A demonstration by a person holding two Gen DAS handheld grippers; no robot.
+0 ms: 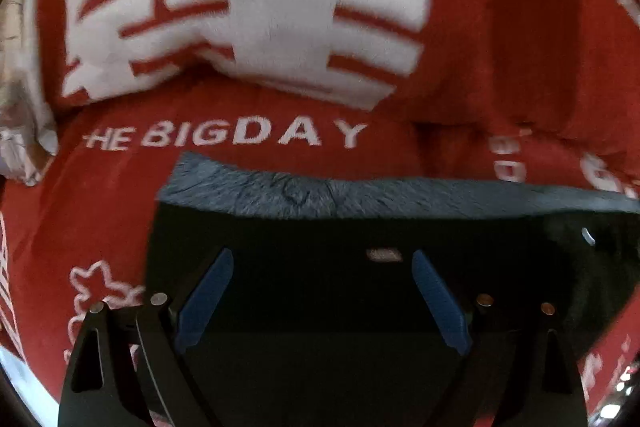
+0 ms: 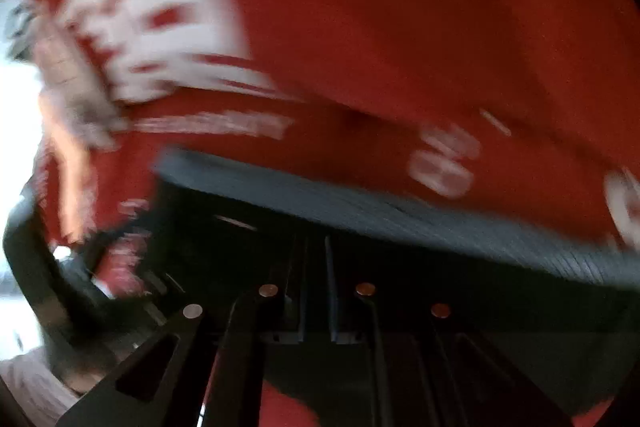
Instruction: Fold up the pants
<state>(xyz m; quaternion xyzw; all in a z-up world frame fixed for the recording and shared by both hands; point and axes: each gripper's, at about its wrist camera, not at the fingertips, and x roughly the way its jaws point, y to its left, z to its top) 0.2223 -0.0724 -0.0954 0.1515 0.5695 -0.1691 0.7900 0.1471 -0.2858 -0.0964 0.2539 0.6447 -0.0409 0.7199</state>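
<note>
Heavy motion blur is smearing the right wrist view — the left is staying sharper, its lower half sinking into deep shadow. Daylight is glaring at the right view's left edge, and fisheye distortion is bending both rims.

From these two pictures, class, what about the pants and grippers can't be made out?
- Pants: the legs, left view; cut off past the right edge and lost in dark under the gripper.
- Left gripper: open; whether it touches the pants, lost in dark.
- Right gripper: fingers close together; a grip on the pants is blurred.
- Red blanket: white print, right view, blurred by motion.
</note>
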